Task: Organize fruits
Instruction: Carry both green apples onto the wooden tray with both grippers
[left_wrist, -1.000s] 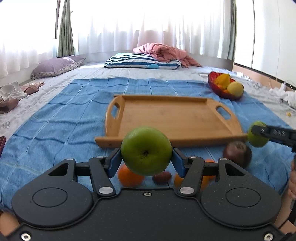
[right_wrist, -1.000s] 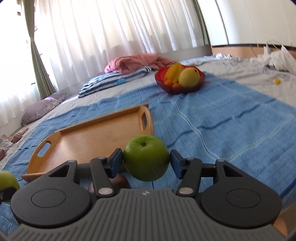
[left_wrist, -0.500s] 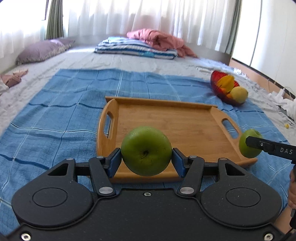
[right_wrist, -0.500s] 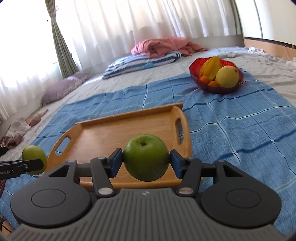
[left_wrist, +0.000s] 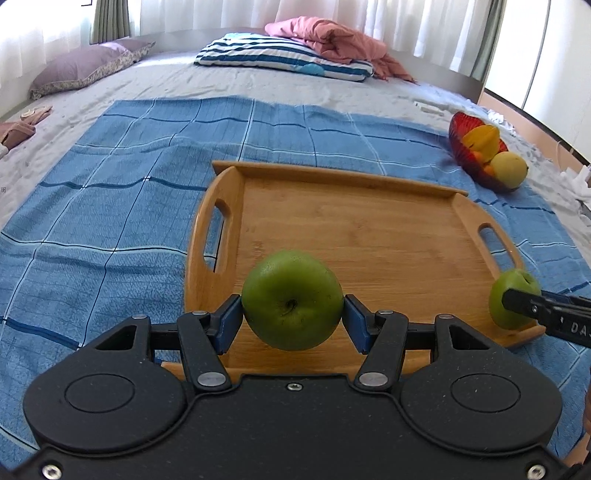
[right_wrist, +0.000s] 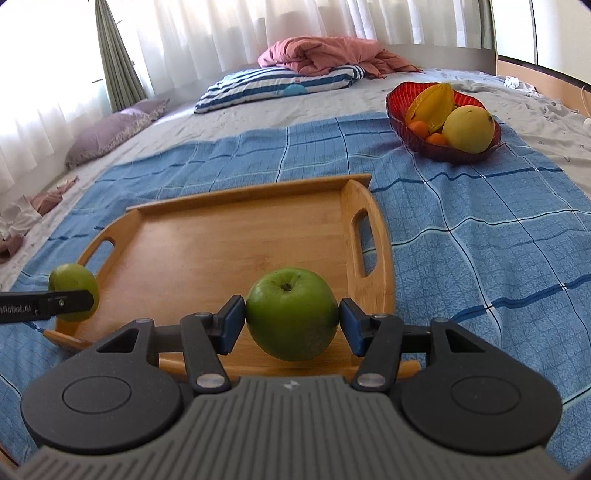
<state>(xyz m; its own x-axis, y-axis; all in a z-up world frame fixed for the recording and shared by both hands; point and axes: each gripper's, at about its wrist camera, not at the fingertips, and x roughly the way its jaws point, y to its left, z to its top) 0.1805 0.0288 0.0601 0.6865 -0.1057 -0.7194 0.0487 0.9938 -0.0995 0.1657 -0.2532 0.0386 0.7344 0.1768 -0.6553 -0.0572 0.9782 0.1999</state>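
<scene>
Left gripper (left_wrist: 293, 317) clamps green apple (left_wrist: 291, 299) above wooden tray's (left_wrist: 369, 236) near left corner. Right gripper (right_wrist: 291, 319) clamps second green apple (right_wrist: 291, 312) above near right corner. Tray near edge hidden behind gripper bodies. Finger lettering cut off: "DA", "nRobot.AI". Red fruit bowl (right_wrist: 402, 122) beyond, on blue blanket (right_wrist: 480, 221).

Tray (left_wrist: 369, 236) on blanket (left_wrist: 110, 221) on bed (left_wrist: 166, 79); fruit bowl (right_wrist: 406, 125) behind-right of tray; pillows (right_wrist: 273, 86) at far end.
</scene>
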